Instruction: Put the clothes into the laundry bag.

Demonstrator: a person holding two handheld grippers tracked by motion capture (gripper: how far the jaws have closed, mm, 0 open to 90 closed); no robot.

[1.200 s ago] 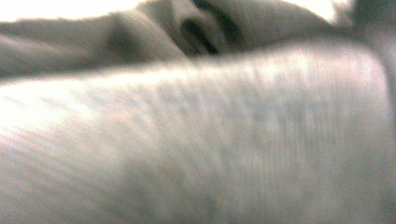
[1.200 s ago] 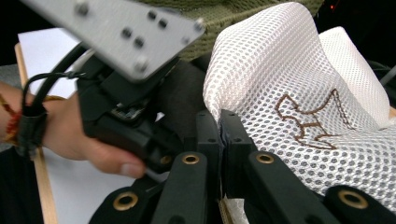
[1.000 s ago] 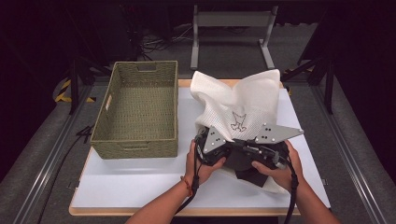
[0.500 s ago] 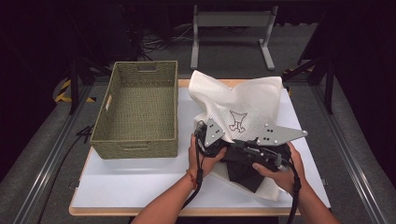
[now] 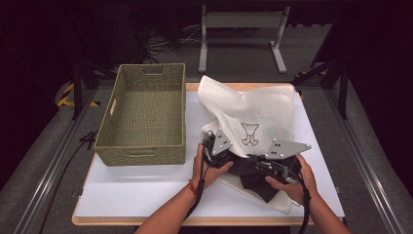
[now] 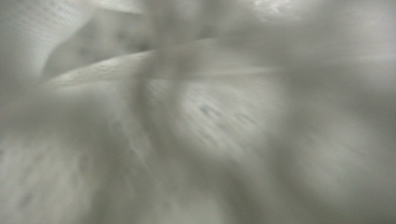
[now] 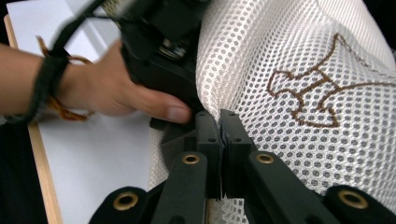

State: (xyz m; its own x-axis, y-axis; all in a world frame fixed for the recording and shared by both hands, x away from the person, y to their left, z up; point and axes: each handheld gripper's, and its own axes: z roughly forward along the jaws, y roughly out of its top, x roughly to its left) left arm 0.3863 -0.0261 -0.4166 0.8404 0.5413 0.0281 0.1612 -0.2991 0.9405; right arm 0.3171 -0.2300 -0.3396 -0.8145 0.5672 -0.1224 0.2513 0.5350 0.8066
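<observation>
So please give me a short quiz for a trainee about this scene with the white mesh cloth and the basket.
1. True or false: the woven basket has the white mesh cloth inside it.
2. Which gripper pinches an edge of the cloth between closed jaws? A) left gripper B) right gripper
3. What colour is the emblem on the cloth?

Key
1. False: the basket is empty, and the cloth lies beside it on the white table.
2. B. In the right gripper view its jaws are shut on the cloth edge. The left gripper's jaws have just been opening; its own view is too blurred to show a grip.
3. Brown.
</observation>
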